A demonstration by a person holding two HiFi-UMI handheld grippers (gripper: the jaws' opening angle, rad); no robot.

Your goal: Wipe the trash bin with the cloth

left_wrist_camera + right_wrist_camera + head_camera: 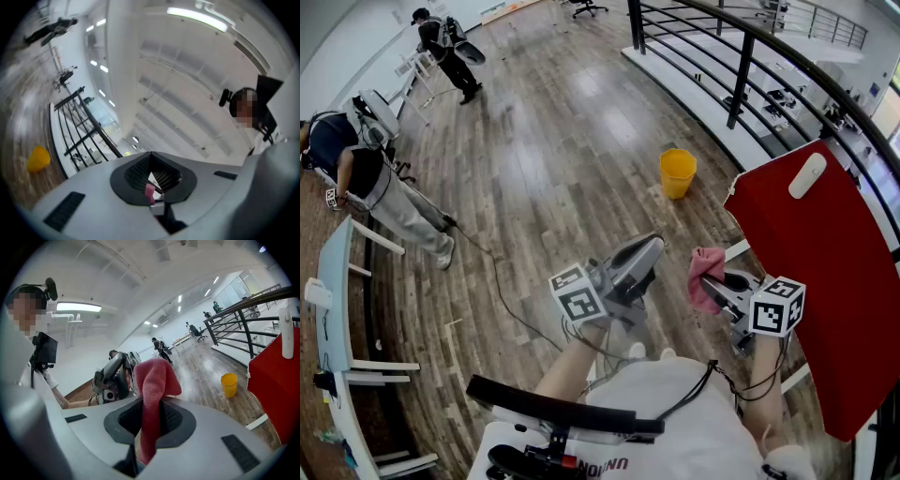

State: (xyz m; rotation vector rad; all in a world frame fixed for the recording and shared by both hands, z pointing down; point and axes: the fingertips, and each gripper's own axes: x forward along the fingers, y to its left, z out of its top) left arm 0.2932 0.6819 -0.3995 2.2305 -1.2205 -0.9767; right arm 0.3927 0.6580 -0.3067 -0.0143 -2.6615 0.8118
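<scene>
The trash bin (678,172) is a small yellow bucket standing on the wooden floor ahead, near the railing; it also shows in the left gripper view (38,158) and the right gripper view (229,384). My right gripper (712,281) is shut on a pink-red cloth (705,270), which sticks up from between the jaws (152,380). My left gripper (649,248) is held up beside it, tilted upward, its jaws shut (152,180) with nothing in them. Both grippers are well short of the bin.
A red panel (825,272) with a white handle (807,174) stands close on the right. A black railing (741,66) runs behind the bin. A person (366,178) bends at the left by white tables (328,281); another (445,52) stands farther off. A cable (502,291) crosses the floor.
</scene>
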